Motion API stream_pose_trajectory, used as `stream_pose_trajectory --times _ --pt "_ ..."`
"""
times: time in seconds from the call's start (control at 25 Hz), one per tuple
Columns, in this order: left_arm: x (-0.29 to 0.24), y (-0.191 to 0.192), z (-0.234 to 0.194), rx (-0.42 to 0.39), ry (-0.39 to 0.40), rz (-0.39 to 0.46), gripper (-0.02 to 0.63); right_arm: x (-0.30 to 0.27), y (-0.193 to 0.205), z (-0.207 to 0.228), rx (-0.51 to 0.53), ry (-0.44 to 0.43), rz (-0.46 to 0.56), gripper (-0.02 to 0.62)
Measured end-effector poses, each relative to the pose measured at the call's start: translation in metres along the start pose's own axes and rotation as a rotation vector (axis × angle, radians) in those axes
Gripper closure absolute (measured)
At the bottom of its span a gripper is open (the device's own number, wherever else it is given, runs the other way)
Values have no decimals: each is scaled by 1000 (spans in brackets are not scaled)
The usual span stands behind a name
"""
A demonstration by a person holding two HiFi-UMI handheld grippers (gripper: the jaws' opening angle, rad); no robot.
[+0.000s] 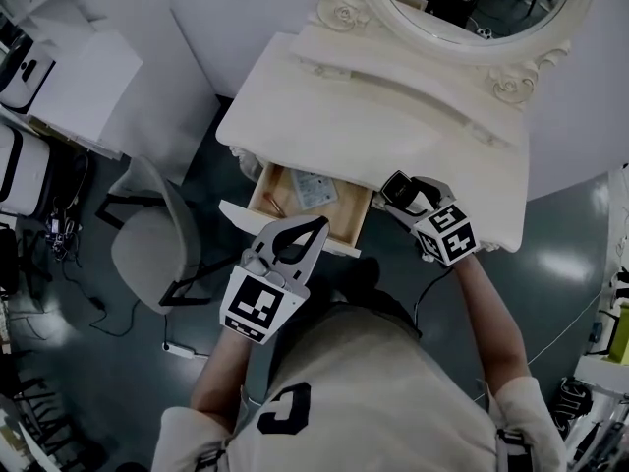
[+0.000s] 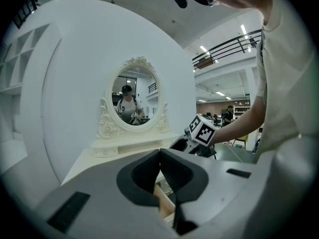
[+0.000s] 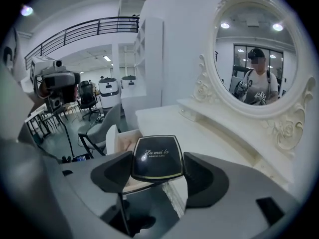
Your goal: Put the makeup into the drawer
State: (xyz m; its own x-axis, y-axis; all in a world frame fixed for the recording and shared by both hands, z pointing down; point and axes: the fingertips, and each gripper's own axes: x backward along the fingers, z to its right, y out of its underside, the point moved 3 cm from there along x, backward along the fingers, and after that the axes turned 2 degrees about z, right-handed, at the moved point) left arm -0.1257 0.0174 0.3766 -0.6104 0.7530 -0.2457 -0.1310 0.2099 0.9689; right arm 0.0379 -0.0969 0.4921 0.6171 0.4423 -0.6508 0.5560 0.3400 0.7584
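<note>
Black compact clamped by opposite edges in right gripper, at desk's front edge beside open drawer; left gripper closed, empty. Likely light, rigid, slick: edge hold apt.

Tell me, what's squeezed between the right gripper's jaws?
A black square makeup compact with pale lettering on its lid, gripped by the right gripper. The right gripper view shows it plainly, with the open drawer just beyond it.

Three views, one counter.
Head view looks steeply down over the drawer; both gripper views sit low and near, facing the mirror.
</note>
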Motion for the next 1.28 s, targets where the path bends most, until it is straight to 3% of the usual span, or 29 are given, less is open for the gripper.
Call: stream_pose_trajectory --times 0.28,0.52,0.8,1.28 --pt "32 10 -13 20 -28 22 552 -9 -43 -49 79 -53 50 256" --pt "53 20 -22 38 -24 30 552 -29 -57 -88 116 -89 43 258" --pt "52 29 -30 69 -13 15 552 -73 -33 -109 102 -128 -40 256" --pt "27 52 -46 138 -76 -70 552 -183 28 -116 120 -221 -189 256"
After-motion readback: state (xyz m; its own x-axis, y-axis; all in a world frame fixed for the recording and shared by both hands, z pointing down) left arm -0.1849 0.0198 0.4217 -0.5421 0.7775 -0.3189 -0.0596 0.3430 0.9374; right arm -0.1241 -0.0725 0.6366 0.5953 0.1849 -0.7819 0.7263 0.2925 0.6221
